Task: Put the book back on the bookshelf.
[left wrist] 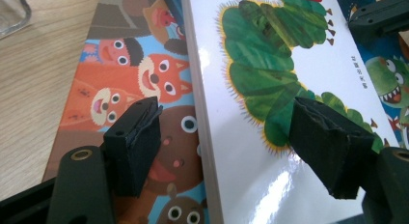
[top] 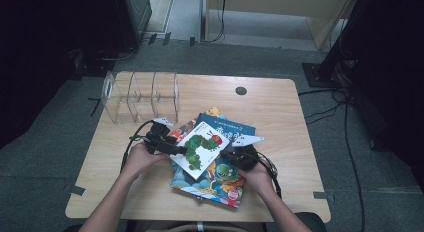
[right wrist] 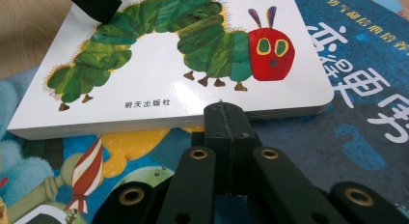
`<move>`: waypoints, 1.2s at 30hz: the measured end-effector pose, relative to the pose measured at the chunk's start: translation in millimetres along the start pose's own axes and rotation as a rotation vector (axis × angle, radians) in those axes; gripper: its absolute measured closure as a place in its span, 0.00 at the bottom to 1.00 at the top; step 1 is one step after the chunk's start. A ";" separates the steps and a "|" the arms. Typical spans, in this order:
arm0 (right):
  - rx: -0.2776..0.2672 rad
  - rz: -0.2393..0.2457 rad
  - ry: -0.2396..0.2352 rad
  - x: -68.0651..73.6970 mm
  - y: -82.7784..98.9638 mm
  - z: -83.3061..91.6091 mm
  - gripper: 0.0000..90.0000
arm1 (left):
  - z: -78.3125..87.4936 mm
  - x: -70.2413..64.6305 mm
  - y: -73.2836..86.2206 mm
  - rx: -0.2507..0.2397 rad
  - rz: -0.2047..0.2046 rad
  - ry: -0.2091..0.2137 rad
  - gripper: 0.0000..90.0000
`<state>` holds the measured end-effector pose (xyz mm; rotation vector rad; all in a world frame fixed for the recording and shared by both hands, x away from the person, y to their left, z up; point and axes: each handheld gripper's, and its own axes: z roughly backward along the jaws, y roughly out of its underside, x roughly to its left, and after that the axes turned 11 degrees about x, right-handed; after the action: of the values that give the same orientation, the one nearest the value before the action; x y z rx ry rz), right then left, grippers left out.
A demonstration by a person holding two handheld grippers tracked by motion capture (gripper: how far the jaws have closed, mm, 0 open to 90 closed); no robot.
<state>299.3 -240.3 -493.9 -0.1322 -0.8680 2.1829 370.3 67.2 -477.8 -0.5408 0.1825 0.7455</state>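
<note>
a person sits at a light wooden table [top: 280,112], forearms reaching in from the near edge, a two-jaw gripper in each hand. near the middle of the table lies a loose pile of picture books. on top is a white caterpillar book [top: 202,148], a thick board book with a green caterpillar and a red face on its cover, lying flat and turned at an angle. under it, toward the person, is a colourful cartoon book [top: 215,184], and behind it a dark blue book [top: 235,127] with pale lettering. a clear acrylic book rack [top: 142,96] with upright dividers stands at the far left of the table, well apart from the pile. the left gripper [top: 172,148] is at the left edge of the caterpillar book; in the left gripper view [left wrist: 231,137] its jaws stand wide apart, one over an animal-face book [left wrist: 144,89] beneath and one over the white cover, with the book's edge between them and neither pad clearly pressing on it, though contact on the right pad is hard to judge. the right gripper [top: 235,156] is at the book's right side; in the right gripper view [right wrist: 225,119] its jaws are pressed fully together, tips just beside the book's near edge, holding nothing.
</note>
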 end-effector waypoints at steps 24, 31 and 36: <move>-0.018 0.013 -0.040 7.7 -10.6 -14.4 1.00 | -2.7 -1.2 -5.3 0.000 0.031 -0.023 0.30; -0.018 0.023 -0.027 10.2 -11.6 -15.6 1.00 | -1.9 -2.7 -11.5 0.032 0.072 -0.033 0.33; -0.020 0.021 -0.027 10.4 -11.5 -15.9 1.00 | 0.0 0.6 -12.5 0.033 0.100 -0.023 0.38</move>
<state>304.8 -219.0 -497.0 -0.1221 -0.9075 2.2008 379.4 59.9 -473.0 -0.4946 0.2013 0.8440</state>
